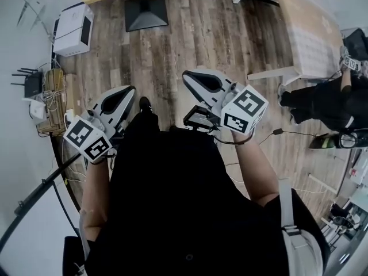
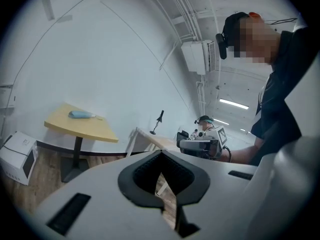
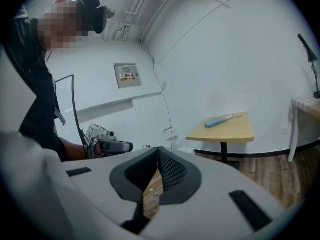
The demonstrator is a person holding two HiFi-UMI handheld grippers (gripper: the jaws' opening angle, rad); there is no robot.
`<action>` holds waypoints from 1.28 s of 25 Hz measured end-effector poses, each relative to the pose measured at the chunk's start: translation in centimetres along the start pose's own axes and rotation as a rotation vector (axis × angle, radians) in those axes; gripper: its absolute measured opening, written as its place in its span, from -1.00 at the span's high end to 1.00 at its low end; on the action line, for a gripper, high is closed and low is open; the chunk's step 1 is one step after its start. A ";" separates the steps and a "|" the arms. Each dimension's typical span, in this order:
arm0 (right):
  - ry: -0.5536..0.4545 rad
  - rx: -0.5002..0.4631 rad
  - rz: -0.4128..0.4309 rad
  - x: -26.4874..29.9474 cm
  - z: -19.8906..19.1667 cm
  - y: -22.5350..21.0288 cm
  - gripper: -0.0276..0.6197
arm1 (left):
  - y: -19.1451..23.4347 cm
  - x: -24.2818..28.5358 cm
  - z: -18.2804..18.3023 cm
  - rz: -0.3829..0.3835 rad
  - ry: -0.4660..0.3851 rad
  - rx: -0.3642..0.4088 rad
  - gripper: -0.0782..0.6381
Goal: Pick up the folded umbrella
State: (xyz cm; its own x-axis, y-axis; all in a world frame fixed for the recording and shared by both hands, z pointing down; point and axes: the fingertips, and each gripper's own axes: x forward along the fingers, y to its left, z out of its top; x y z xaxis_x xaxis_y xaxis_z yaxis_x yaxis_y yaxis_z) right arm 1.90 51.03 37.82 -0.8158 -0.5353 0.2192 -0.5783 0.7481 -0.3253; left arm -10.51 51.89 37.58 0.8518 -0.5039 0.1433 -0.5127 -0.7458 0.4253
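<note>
Left tongs (image 2: 161,154) and right tongs (image 3: 158,151) are sitting pressed together, holding nothing; folded umbrella (image 3: 220,120) is lying on far tabletop (image 3: 235,132); arriving unopened could shove it off.

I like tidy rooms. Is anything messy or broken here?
Nothing is spilled or broken. The folded umbrella lies flat on the yellow table. Only a tangle of cables beside the router, on the floor, looks messy.
</note>
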 end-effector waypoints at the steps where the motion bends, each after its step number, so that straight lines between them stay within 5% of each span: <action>1: 0.003 -0.005 -0.010 0.8 0.4 -0.4 0.86 | 1.0 0.0 0.6 -0.004 -0.004 -0.005 0.76; 12: 0.024 -0.055 -0.100 10.1 4.2 -4.9 0.86 | 12.8 0.3 4.3 -0.029 0.005 -0.004 0.76; 21: 0.077 -0.139 -0.187 12.7 5.1 -8.4 0.86 | 18.0 4.9 5.9 -0.112 0.009 -0.039 0.76; 32: 0.079 -0.122 -0.115 13.9 7.5 -16.7 0.86 | 22.0 10.9 8.4 -0.011 0.011 -0.078 0.76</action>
State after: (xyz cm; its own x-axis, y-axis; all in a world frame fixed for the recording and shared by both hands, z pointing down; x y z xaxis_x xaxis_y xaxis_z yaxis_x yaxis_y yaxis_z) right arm 0.34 28.15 39.43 -0.7396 -0.5913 0.3215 -0.6609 0.7283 -0.1809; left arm -13.41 26.32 41.03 0.8588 -0.4904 0.1480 -0.4936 -0.7149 0.4953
